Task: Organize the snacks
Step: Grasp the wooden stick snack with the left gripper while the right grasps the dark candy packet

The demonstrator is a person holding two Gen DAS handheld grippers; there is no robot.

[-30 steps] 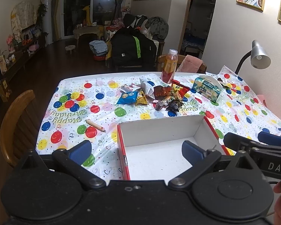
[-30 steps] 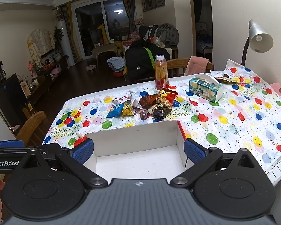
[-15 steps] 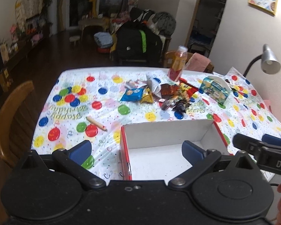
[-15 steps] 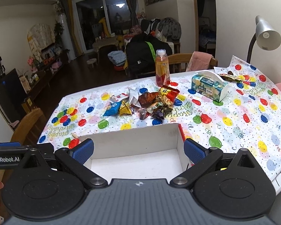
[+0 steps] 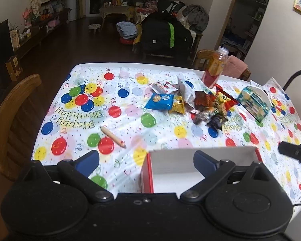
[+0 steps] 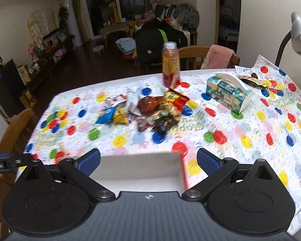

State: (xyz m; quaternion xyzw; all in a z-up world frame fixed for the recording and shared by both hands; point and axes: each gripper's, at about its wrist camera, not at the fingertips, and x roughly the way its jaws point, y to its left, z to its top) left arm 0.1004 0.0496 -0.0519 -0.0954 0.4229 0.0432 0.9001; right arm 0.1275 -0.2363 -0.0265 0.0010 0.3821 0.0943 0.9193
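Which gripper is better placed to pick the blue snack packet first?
Probably the left gripper: open, with the blue snack packet almost straight ahead. For the right gripper, also open, it lies off left.

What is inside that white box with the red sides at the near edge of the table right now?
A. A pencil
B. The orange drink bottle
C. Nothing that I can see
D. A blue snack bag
C: the visible part of the white box shows only bare white floor, while the snack pile, the bottle and the pencil all lie outside it on the tablecloth.
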